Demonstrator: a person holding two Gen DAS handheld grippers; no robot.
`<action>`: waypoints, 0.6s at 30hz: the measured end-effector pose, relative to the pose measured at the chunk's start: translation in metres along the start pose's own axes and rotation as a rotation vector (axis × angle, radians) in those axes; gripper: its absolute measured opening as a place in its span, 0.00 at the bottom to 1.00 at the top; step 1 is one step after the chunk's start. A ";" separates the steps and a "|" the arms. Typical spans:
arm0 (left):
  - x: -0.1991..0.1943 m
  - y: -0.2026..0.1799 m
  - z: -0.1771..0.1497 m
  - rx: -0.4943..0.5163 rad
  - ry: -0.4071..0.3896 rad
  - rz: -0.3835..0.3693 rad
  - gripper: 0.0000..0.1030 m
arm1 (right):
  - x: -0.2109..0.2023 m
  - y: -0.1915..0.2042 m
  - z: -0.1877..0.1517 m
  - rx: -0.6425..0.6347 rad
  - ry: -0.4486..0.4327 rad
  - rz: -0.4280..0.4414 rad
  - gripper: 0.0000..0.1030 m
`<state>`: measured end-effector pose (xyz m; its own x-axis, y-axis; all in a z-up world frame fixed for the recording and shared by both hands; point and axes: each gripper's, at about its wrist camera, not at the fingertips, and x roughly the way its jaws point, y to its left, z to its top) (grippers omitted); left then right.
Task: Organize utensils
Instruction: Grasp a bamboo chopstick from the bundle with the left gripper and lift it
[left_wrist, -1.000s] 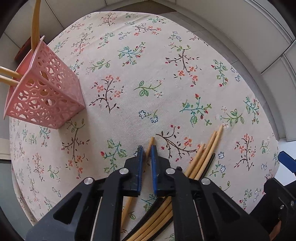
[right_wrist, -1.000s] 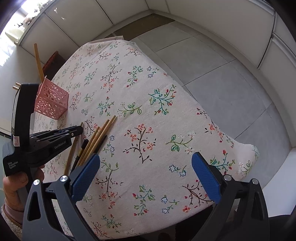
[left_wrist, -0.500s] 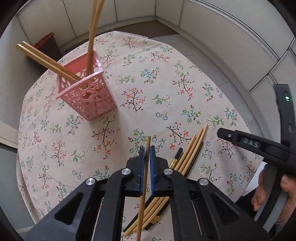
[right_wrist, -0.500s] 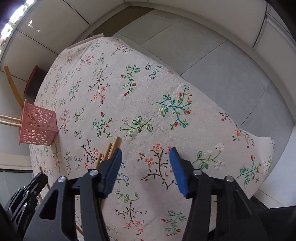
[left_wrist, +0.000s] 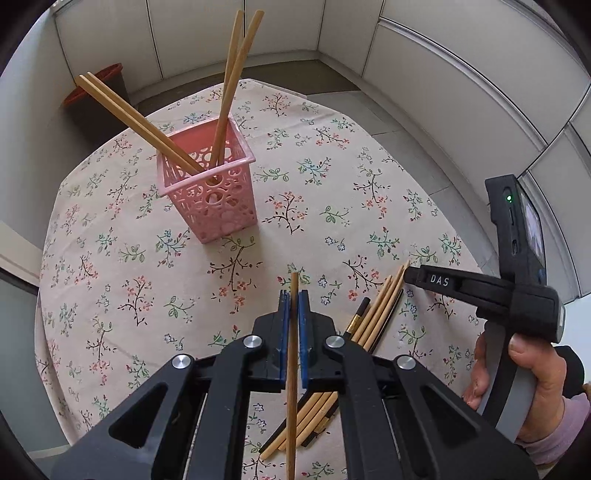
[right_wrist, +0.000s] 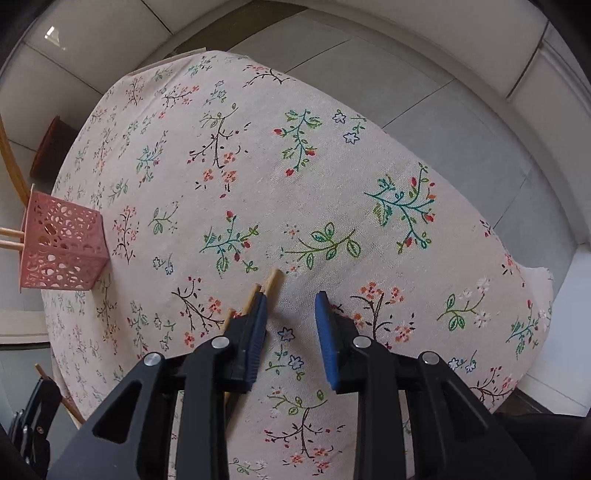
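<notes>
My left gripper (left_wrist: 293, 295) is shut on a single wooden chopstick (left_wrist: 292, 354) and holds it above the floral tablecloth. A pink perforated holder (left_wrist: 210, 184) stands ahead, with several chopsticks (left_wrist: 236, 74) leaning in it. A bundle of loose chopsticks (left_wrist: 373, 317) lies on the cloth to the right. My right gripper (right_wrist: 290, 306) is open and low over the cloth, with the bundle's tips (right_wrist: 271, 282) at its left finger. The holder shows at far left in the right wrist view (right_wrist: 61, 243).
The round table (right_wrist: 332, 166) is covered by the floral cloth and drops off to grey floor tiles at the right. A dark bin with a red rim (left_wrist: 96, 99) stands behind the table. The other hand and its gripper body (left_wrist: 517, 295) are at the right.
My left gripper has lifted the single chopstick off the cloth and risen, facing the holder. My right gripper has come down to the bundle and narrowed its opening.
</notes>
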<state>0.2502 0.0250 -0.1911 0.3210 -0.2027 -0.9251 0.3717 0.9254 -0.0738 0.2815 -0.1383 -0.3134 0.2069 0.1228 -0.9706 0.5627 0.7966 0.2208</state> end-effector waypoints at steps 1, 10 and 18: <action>-0.001 0.001 0.001 -0.005 -0.002 -0.004 0.04 | 0.000 0.003 -0.001 -0.006 -0.003 -0.013 0.29; -0.012 0.017 -0.001 -0.044 -0.032 -0.024 0.04 | 0.001 -0.007 0.000 0.116 0.049 0.091 0.29; -0.021 0.027 -0.003 -0.069 -0.049 -0.022 0.04 | 0.003 0.021 -0.003 0.004 0.005 -0.073 0.29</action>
<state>0.2507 0.0557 -0.1744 0.3558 -0.2374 -0.9039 0.3192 0.9399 -0.1212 0.2914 -0.1189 -0.3121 0.1616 0.0671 -0.9846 0.5795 0.8011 0.1497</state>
